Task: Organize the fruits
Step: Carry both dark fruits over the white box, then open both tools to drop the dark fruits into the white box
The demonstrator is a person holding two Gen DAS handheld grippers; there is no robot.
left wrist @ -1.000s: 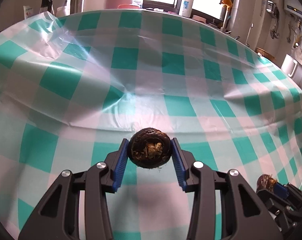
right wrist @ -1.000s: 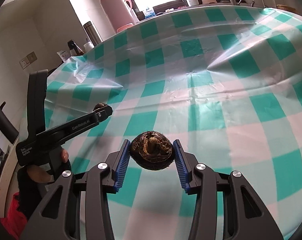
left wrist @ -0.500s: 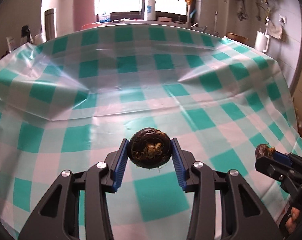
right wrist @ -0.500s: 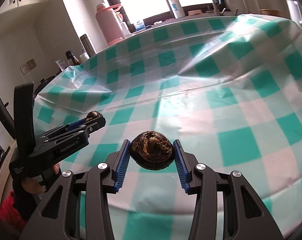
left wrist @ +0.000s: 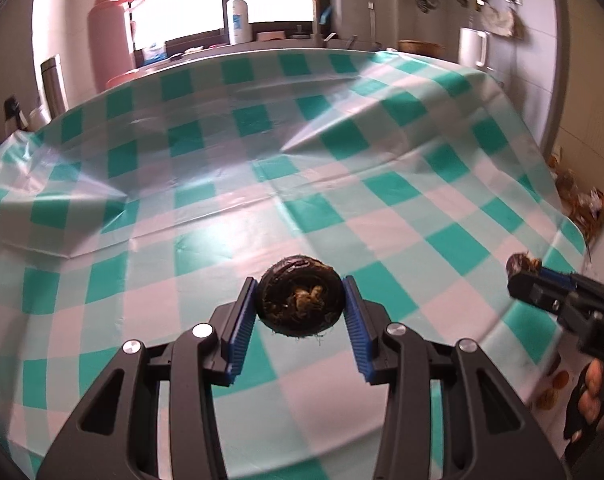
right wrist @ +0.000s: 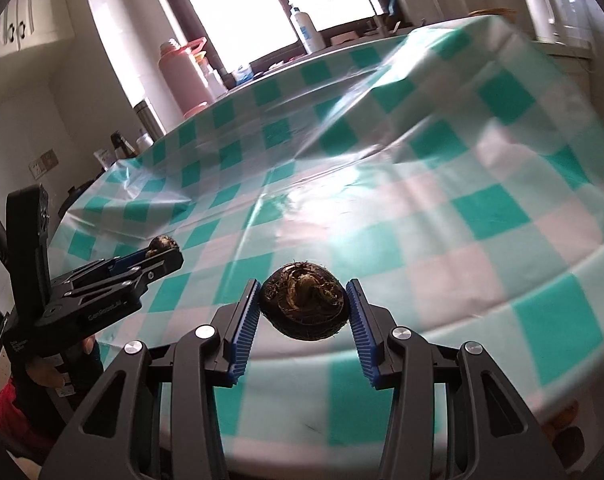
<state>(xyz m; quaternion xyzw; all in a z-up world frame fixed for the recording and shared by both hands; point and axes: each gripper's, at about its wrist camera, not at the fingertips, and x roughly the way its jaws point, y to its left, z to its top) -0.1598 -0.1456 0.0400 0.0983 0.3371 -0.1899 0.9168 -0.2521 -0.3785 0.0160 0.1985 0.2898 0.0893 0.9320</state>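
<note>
Two dark, round, rooty fruits are held up, one in each claw. The left gripper (left wrist: 300, 306) clamps its blue pads on the left fruit (left wrist: 300, 300), raised over the checked tablecloth (left wrist: 206, 168). The right gripper (right wrist: 304, 308) pinches the right fruit (right wrist: 304, 306) the same way, near the cloth's front edge, well apart from the left claw.

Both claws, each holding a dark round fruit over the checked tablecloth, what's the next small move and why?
Probably lower the left claw until its dark fruit touches the checked tablecloth before opening. Both fruits hang clamped above the cloth, the right claw holds its own fruit, and no bowl or tray shows.
</note>
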